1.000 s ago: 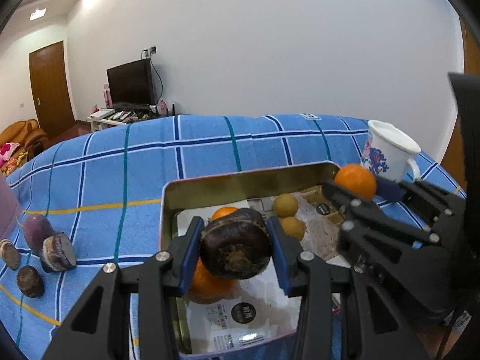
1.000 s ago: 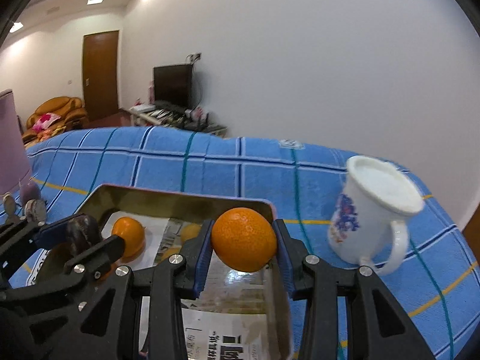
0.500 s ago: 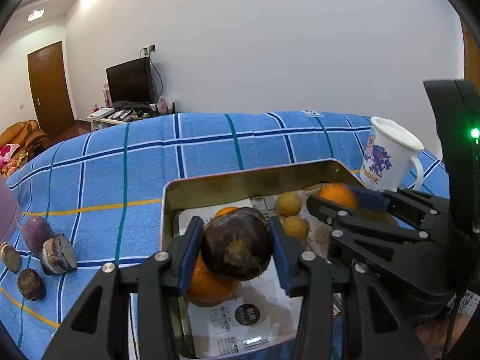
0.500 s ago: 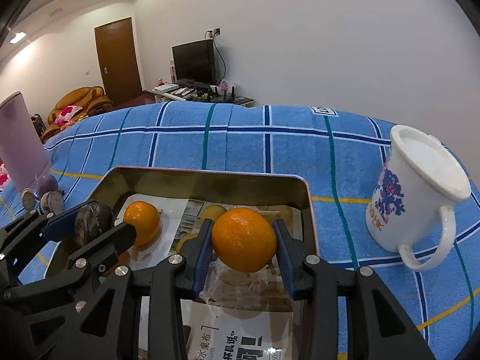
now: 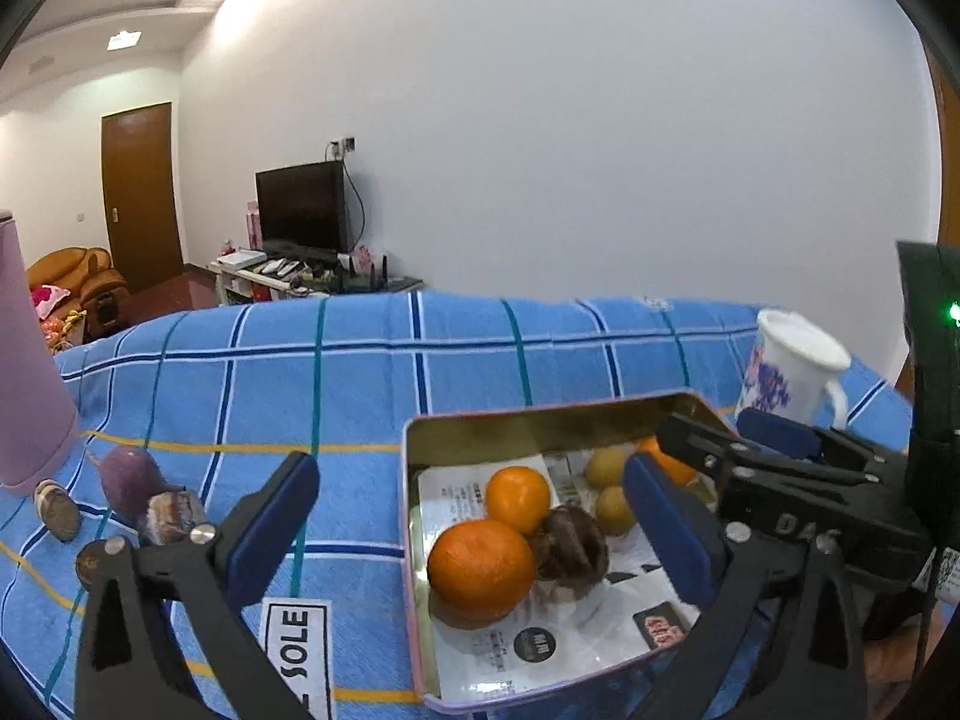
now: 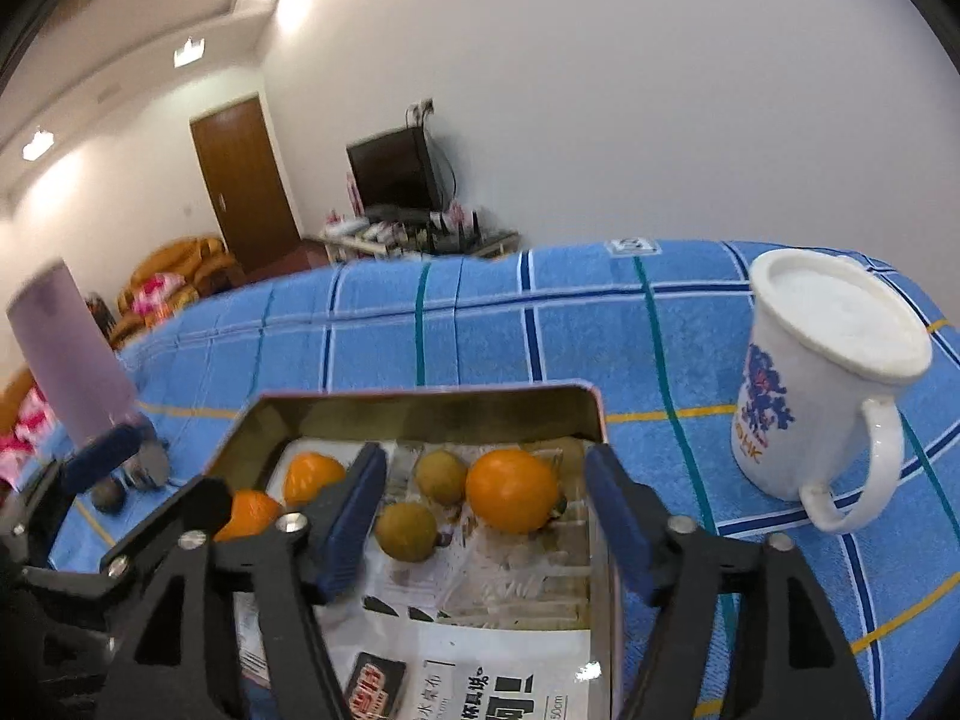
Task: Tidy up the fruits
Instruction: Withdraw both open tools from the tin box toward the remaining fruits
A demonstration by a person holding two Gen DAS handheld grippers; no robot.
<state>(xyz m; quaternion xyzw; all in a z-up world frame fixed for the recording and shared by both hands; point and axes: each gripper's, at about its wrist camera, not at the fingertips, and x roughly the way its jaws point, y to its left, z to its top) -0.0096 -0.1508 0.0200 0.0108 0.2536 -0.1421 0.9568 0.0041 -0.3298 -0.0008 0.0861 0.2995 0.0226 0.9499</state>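
Observation:
A metal tin lined with printed paper holds two oranges, a dark purple fruit, two small yellow-brown fruits and a third orange. My left gripper is open and empty, its fingers spread across the tin's left wall. My right gripper is open and empty above the tin, the third orange lying between its pads. Several dark purple and brown fruits lie on the blue checked cloth left of the tin.
A white mug with a blue print stands right of the tin. A tall lilac container stands at the far left. A white label reading SOLE lies on the cloth near the front.
Both grippers have opened. The dark fruit has dropped from the left gripper into the tin beside the oranges, and the orange has dropped from the right gripper onto the tin's paper.

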